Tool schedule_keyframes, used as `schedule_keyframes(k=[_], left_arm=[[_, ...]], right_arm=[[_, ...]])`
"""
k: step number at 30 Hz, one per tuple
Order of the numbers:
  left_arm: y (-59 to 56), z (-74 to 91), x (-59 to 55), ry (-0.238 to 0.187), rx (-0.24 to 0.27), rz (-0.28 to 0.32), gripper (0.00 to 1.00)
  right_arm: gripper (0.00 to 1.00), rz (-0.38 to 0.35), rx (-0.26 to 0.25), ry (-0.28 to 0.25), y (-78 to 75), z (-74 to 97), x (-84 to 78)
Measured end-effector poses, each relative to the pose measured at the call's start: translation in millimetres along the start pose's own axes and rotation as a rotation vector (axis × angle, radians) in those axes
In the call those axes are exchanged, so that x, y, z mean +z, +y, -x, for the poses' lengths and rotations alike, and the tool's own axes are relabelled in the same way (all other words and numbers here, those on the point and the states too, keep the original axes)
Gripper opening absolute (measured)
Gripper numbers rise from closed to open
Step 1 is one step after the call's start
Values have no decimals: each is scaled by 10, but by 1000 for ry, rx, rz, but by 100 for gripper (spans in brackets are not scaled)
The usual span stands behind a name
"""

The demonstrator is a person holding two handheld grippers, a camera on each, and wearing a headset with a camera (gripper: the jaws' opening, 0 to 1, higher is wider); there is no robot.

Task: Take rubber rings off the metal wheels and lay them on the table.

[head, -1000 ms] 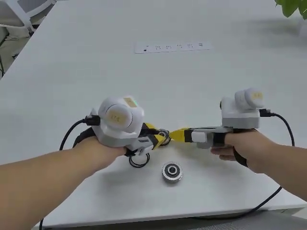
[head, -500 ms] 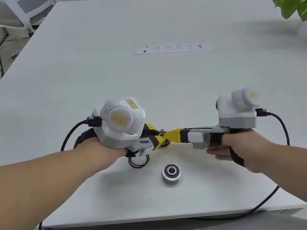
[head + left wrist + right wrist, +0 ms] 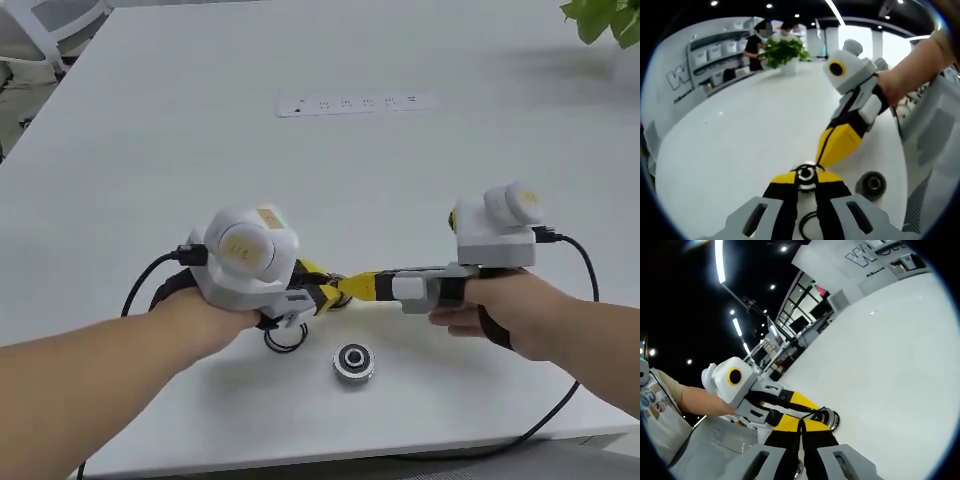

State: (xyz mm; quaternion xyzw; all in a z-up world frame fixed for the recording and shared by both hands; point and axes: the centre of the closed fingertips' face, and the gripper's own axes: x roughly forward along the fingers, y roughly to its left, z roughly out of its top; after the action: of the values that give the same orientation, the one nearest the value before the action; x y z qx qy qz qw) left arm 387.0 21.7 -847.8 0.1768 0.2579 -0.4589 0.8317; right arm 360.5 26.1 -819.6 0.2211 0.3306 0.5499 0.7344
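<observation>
The left gripper [image 3: 806,176] pinches a small round silver metal wheel [image 3: 805,173], and the right gripper [image 3: 800,425], jaws pressed together, nips a thin black rubber ring [image 3: 812,412] at that wheel's rim. Beside the held wheel, toward the person, a loose black rubber loop [image 3: 284,341] and a second silver metal wheel [image 3: 353,362] lie on the white table [image 3: 400,180].

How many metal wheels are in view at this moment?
2. One wheel is clamped in the left gripper; the other lies loose on the table, nearer the person. Others may be hidden.
</observation>
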Motion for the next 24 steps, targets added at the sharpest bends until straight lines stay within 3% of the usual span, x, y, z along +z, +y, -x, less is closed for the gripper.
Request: schedule_keyframes(k=[9,15,24], left_arm=[[-5,-6,5,-3,1,8,13],[-17,-6,8,-3,1,3,13],[-27,0,7,7,-16,28,14]], right_arm=[[0,45,-109,1,-170,29,14],[0,58,-142,7,-233,45,6],[0,63,-146,18,-238,20,-2]])
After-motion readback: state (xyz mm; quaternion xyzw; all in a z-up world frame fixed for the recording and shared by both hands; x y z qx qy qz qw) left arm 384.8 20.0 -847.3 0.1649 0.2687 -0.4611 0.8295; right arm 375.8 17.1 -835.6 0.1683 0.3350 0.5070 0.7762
